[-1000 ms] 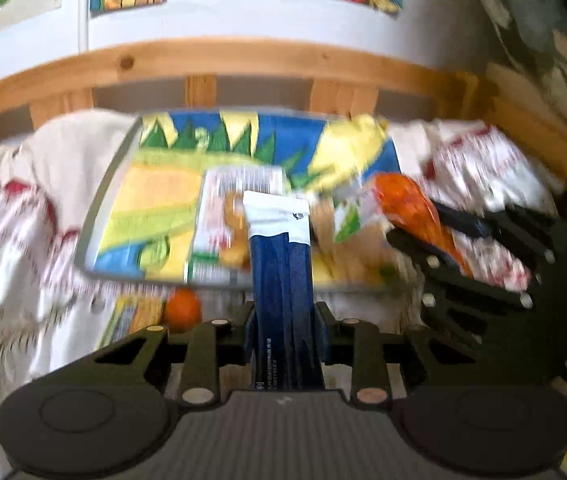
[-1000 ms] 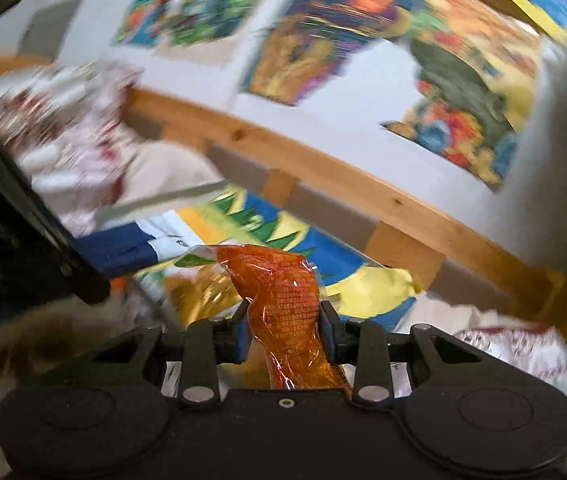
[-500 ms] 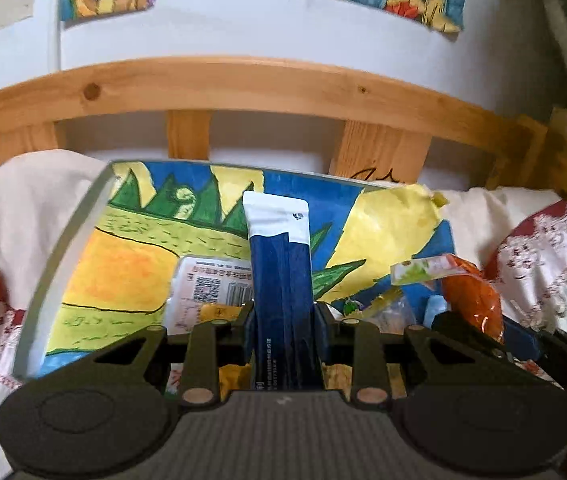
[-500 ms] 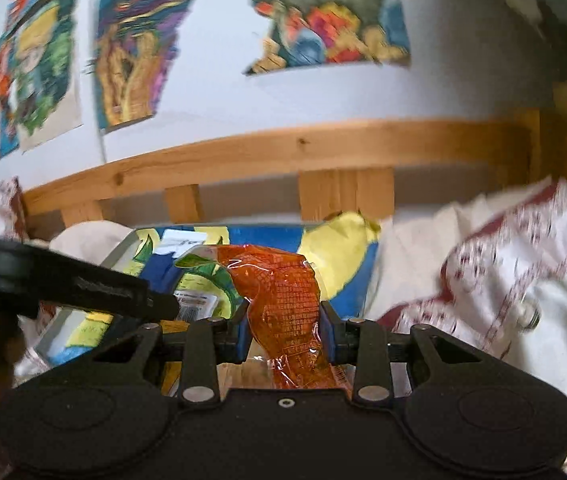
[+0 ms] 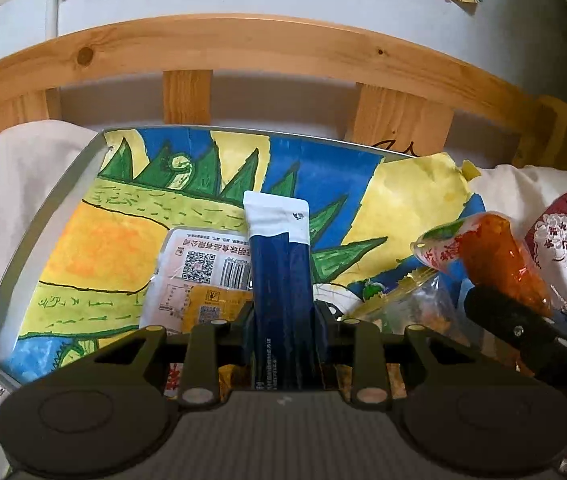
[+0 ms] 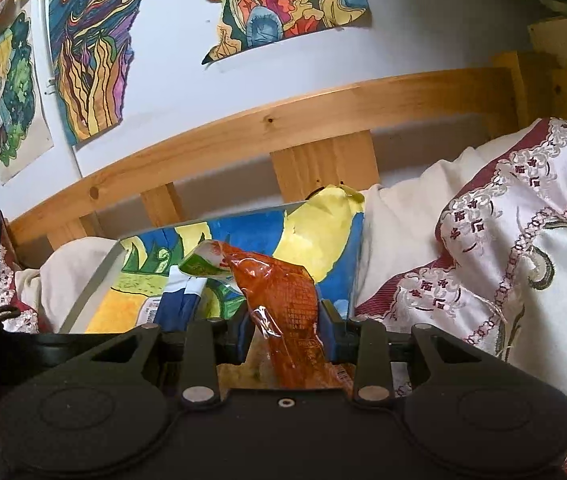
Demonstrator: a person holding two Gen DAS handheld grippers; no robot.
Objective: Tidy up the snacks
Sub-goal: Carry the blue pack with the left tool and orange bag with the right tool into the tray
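Observation:
My left gripper [image 5: 283, 320] is shut on a dark blue snack stick with a white top [image 5: 279, 264] and holds it upright over a grey tray [image 5: 39, 232] lined with a bright painted sheet. My right gripper [image 6: 285, 328] is shut on an orange snack packet [image 6: 283, 296], held over the tray's right part; the packet also shows in the left wrist view [image 5: 495, 256]. A white packet with a QR code [image 5: 199, 268] and a yellow packet [image 5: 215, 304] lie in the tray. The blue stick also shows in the right wrist view [image 6: 181, 304].
The tray [image 6: 95, 280] rests on white and red embroidered bedding [image 6: 503, 260]. A wooden bed rail [image 5: 243, 48] runs behind it, under a white wall with paintings [image 6: 91, 48]. A clear bag of snacks [image 5: 415, 300] lies at the tray's right.
Both grippers have moved in closer over the tray with their snacks held. The right gripper has swung round from the left to face the rail.

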